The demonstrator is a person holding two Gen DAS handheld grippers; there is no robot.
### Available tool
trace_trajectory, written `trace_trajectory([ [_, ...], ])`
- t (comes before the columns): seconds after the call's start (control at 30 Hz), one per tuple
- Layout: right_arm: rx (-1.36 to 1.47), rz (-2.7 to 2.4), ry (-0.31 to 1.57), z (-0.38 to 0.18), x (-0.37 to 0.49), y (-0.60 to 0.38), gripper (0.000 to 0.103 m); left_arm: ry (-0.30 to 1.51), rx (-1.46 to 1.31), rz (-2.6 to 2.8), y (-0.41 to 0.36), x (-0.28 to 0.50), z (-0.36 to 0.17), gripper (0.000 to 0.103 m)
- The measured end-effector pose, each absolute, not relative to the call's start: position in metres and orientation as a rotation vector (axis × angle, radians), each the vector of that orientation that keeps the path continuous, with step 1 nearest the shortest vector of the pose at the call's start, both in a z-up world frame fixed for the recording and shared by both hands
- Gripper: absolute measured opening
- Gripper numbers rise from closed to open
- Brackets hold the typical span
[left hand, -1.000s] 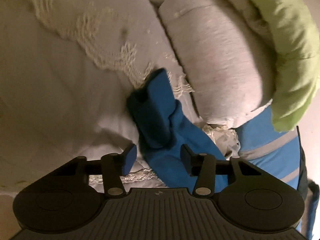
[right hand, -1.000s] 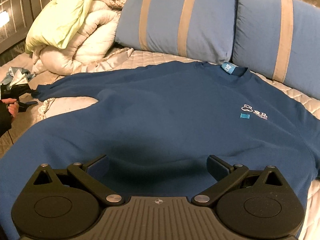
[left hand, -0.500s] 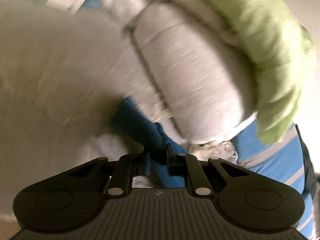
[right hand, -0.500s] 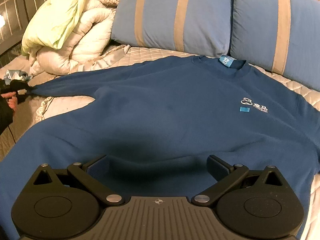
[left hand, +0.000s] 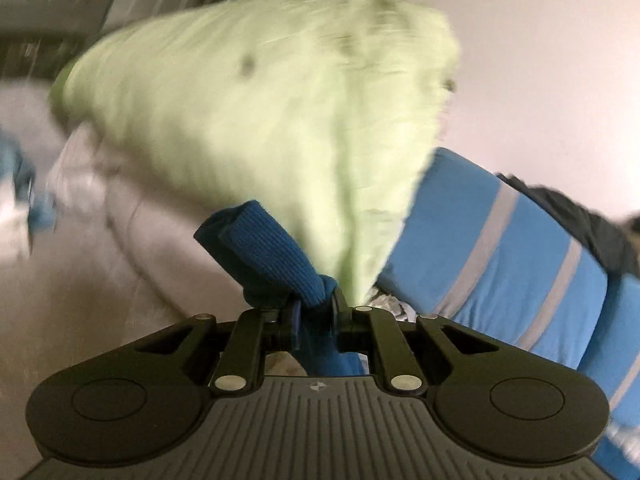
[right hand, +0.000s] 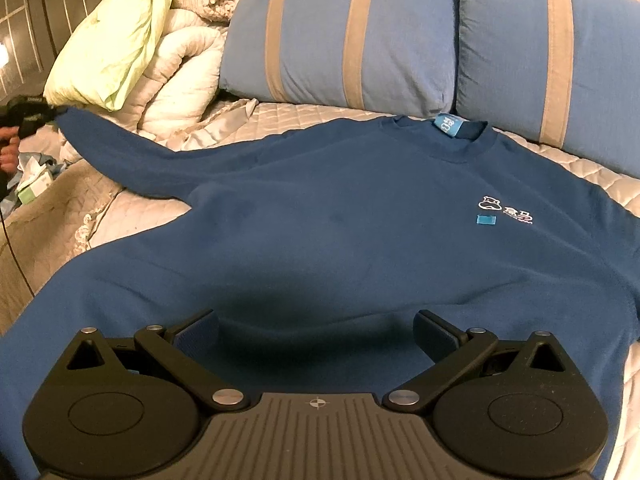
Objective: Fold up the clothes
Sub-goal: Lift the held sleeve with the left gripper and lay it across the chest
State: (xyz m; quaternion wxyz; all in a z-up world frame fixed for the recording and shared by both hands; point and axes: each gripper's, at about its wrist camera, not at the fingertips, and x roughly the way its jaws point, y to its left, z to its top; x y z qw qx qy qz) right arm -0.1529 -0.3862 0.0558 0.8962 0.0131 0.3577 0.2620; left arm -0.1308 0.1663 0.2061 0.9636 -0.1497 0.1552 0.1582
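Note:
A dark blue sweatshirt [right hand: 360,232] lies face up on the bed, its neck towards the pillows. One sleeve [right hand: 132,156] stretches to the far left and rises off the quilt. My left gripper [left hand: 314,314] is shut on that sleeve's ribbed cuff [left hand: 268,256], which sticks out beyond the fingers. In the right wrist view the left gripper [right hand: 28,114] shows small at the left edge, held by a hand. My right gripper [right hand: 316,328] hovers open over the sweatshirt's lower front, with nothing between its fingers.
Two blue pillows with tan stripes [right hand: 344,40] lean at the head of the bed. A pale green cloth [right hand: 116,32] lies over a heap of white duvet [right hand: 180,68] at the back left. The quilted bedspread [right hand: 48,224] shows to the left of the sweatshirt.
My left gripper closed on the sleeve cuff and lifted it up off the bed, rolling as it rose. The sleeve now hangs stretched. The right gripper stayed put.

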Motion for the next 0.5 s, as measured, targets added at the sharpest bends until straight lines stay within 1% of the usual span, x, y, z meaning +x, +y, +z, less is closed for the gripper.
trace_trajectory([
  [0.5, 0.071, 0.560, 0.734, 0.053, -0.151, -0.395, 0.103, 0.296, -0.103, 0.039, 0.040, -0.060, 0.234, 0.014],
])
